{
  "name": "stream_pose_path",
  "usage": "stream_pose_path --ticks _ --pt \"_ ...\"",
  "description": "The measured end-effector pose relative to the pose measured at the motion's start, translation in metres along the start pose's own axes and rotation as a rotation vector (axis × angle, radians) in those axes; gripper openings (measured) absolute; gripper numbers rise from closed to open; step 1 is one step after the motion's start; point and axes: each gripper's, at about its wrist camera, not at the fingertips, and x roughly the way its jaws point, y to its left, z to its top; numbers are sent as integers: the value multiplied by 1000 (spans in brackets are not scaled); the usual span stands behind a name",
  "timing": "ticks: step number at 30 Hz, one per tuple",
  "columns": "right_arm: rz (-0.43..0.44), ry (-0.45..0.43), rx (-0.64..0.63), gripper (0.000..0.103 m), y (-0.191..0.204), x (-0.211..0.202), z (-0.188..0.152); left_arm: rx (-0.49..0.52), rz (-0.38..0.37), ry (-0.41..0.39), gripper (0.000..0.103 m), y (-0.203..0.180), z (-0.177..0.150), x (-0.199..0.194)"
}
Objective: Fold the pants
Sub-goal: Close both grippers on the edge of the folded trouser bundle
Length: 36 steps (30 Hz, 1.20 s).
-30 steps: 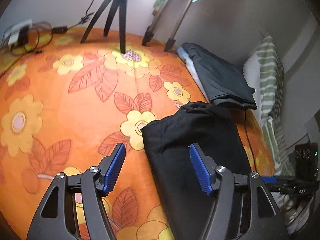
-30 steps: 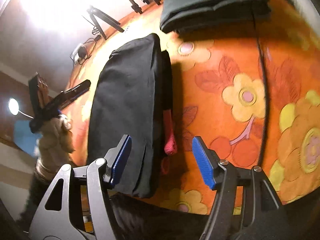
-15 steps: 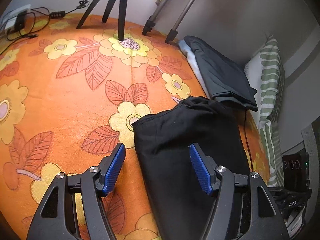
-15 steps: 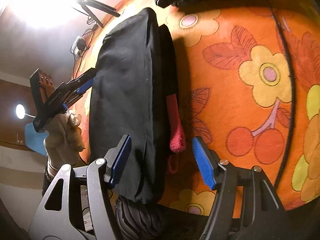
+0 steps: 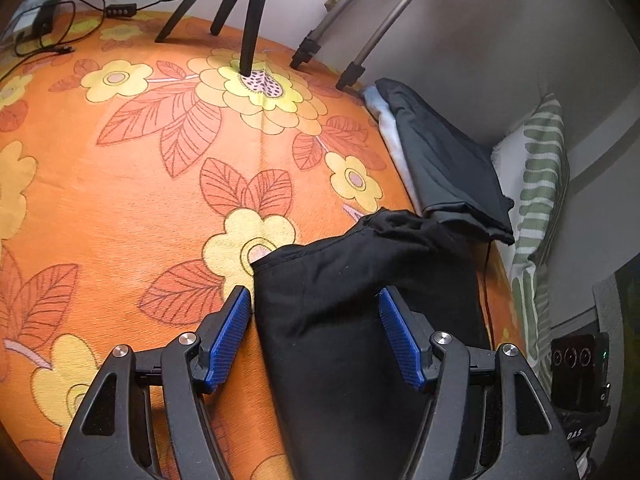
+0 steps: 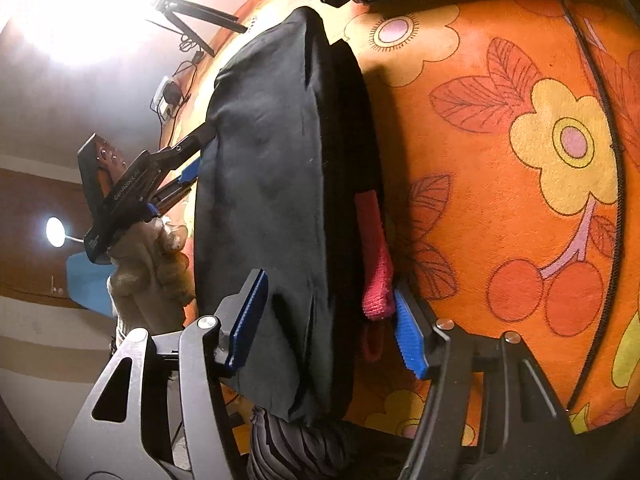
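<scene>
Black pants [image 5: 352, 264] lie folded lengthwise on the orange flowered bedspread [image 5: 120, 208]. My left gripper [image 5: 313, 294] is open and straddles their near left corner, the left pad beside the edge and the right pad over the cloth. In the right wrist view the pants [image 6: 272, 160] run away from me, with a red knitted piece [image 6: 376, 272] sticking out along their right edge. My right gripper [image 6: 330, 282] has its jaws closing around that end, with the cloth and the red piece between them and no pad pressing. The left gripper [image 6: 192, 160] and its gloved hand [image 6: 152, 264] show at the far side.
A stack of folded dark clothes [image 5: 444, 168] lies at the bed's far right beside a striped pillow [image 5: 540, 184]. Tripod legs [image 5: 248, 20] stand on the bedspread at the back. A black cable [image 6: 608, 120] crosses the cover on the right. A black device [image 5: 576, 364] sits off the bed.
Both grippers have sunk toward the pants. The left now straddles the pants' corner, and the right has the pants' end and the red piece between its jaws.
</scene>
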Motion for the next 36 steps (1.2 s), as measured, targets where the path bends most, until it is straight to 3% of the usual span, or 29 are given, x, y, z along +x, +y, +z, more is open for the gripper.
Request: stream_pose_path --ticks 4,7,10,11,12,14,17,22,26,29,34,36 --pt "-41 -25 -10 58 5 1 -2 8 15 -13 64 -7 -1 3" --pt "-83 -43 -19 45 7 0 -4 33 58 -27 58 -11 -3 5" --pt "-107 -59 -22 36 7 -3 -5 40 81 -36 43 -10 -3 3" --pt "-118 -68 -31 31 7 -5 -6 47 88 -42 35 -10 -3 1" --pt "-129 -82 -46 19 10 -7 -7 55 91 -48 29 -10 -4 -1" --pt "-126 -111 -81 17 20 -13 -8 73 97 -64 25 -12 -4 -5" --pt "-178 -125 -129 16 31 -12 -11 102 106 -75 22 -17 -4 -8" --pt "-187 -119 -128 20 27 -12 -10 105 106 -77 22 -17 -4 -8" --pt "-255 -132 -125 42 24 -9 -6 109 102 -79 22 -16 -5 -9" --pt "-231 -118 -73 51 11 -8 -1 103 96 -78 22 -14 -5 -7" --pt "-165 -117 -45 53 6 -7 4 92 88 -81 22 -11 -6 -5" --pt "-120 -87 -29 38 7 -1 4 88 87 -84 22 -11 -6 -5"
